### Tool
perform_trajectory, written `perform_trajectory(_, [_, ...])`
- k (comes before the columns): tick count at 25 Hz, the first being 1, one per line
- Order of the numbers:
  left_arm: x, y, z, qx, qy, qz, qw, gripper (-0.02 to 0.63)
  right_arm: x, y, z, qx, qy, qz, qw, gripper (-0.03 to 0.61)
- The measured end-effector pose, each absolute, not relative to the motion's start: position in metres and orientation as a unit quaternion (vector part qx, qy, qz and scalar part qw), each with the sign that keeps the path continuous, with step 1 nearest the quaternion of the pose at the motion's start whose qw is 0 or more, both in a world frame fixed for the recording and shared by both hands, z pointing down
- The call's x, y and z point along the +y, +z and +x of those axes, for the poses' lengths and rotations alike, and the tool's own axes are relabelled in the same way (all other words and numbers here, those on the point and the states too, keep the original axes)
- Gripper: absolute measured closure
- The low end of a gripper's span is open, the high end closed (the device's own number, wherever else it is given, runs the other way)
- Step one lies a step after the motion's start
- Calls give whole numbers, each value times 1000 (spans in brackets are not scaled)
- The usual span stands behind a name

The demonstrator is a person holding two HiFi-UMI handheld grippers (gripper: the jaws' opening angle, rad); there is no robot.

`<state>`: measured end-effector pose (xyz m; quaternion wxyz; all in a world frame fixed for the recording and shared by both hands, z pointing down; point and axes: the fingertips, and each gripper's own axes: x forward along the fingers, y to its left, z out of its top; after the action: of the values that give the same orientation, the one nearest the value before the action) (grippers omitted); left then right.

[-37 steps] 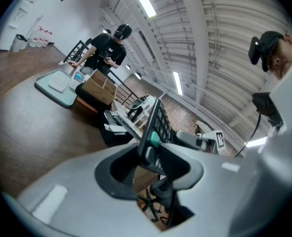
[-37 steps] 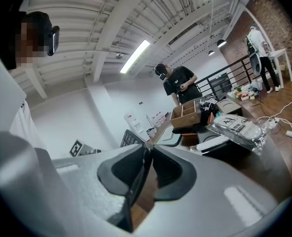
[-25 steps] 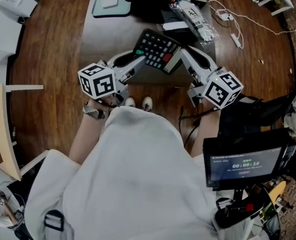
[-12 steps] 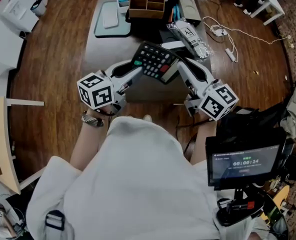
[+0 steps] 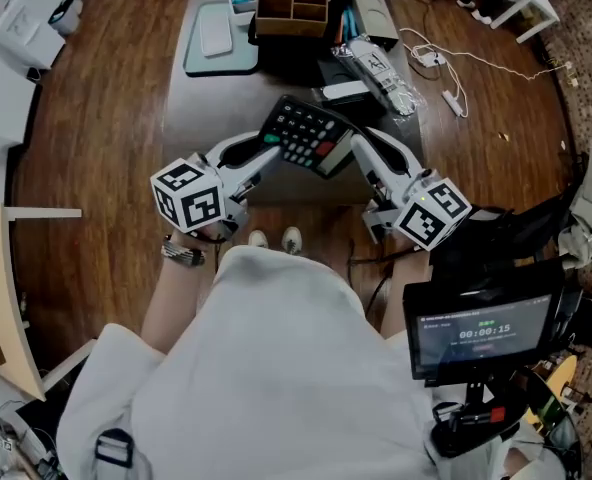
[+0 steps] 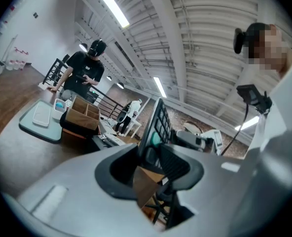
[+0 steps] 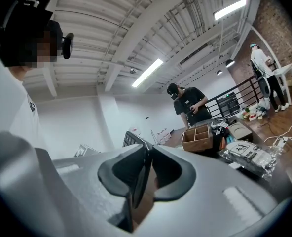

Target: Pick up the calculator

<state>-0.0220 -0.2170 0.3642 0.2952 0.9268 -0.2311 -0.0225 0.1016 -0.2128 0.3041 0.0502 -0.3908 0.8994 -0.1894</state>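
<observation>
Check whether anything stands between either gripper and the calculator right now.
Nothing visible does. The left gripper and the right gripper each clamp an opposite edge of the calculator, held tilted above the table. The right gripper's jaws have just been closing further, with the calculator's edge between them.

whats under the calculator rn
The calculator, tilted over the dark table, is gripped by the left gripper and the right gripper, whose jaws have just been closing further on it. Bare table shows around it; the patch directly beneath is covered by the calculator.
</observation>
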Motion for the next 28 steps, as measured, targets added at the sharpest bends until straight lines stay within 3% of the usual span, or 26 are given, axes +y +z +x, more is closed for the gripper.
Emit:
perform_trajectory(13, [-176,366,-46,-190,-18,938,288,465,-161,305,77,885,-186,-424,53,522])
perform_trajectory(28, [-74,360,-11,-204,-19,938,279,465,-63,298,113,890,-169,-416,77,522])
